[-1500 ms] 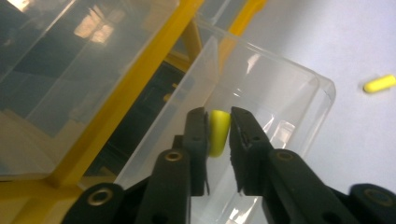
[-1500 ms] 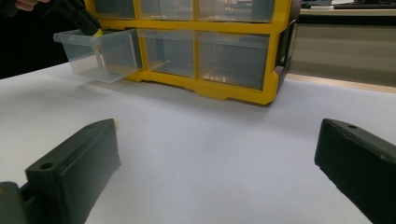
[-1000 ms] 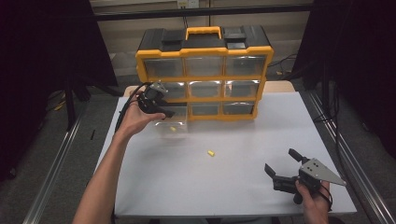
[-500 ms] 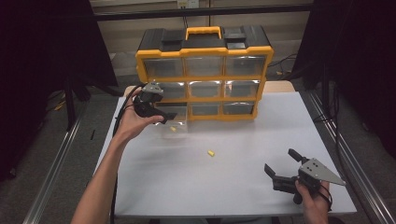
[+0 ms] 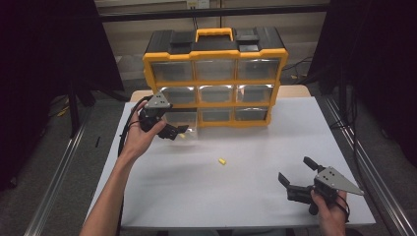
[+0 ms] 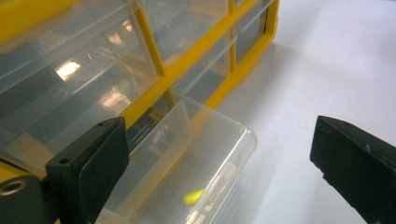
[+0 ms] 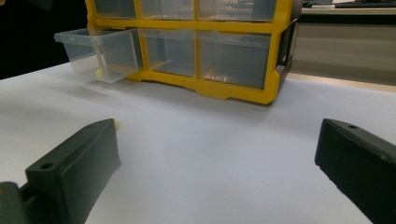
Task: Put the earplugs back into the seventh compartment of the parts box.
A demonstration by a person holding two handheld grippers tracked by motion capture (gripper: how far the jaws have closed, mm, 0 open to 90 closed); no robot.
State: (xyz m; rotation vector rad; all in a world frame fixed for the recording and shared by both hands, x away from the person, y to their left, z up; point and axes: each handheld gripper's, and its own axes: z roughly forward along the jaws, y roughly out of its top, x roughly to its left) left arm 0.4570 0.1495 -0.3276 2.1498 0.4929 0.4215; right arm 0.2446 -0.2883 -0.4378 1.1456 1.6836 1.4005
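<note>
- Yellow was the colour of everything that mattered: one small yellow piece [image 6: 193,196] lay inside the pulled-out clear drawer [image 6: 205,154] at the bottom left of the yellow organiser [image 5: 215,78], and a second yellow piece [image 5: 222,161] lay loose on the white table [image 5: 255,196], well apart from the drawer.
- You appeared to be sorting these pieces into that drawer. By my reading one was in, one was left, and the drawer remained to be pushed home.
- Your left gripper [image 5: 179,132] hung just beside the drawer's front corner with its jaws spread wide and nothing between them; in the left gripper view the drawer and its piece sat below and between the jaws, untouched.
- Your right gripper [image 5: 293,181] rested near the table's front right edge, jaws released and empty, pointing toward the organiser. In the right gripper view the loose piece [image 7: 115,123] peeked out just behind one jaw.
- Against the earlier frames, your left gripper's jaws had just been opening, and the frames showed nothing left in them.
- Your left hand [image 5: 142,137] had also drawn back a little toward the table's left edge, away from the drawer mouth.
- Your right hand [image 5: 330,209] and the loose piece sat where they had been, and the drawer stood out just as far.
</note>
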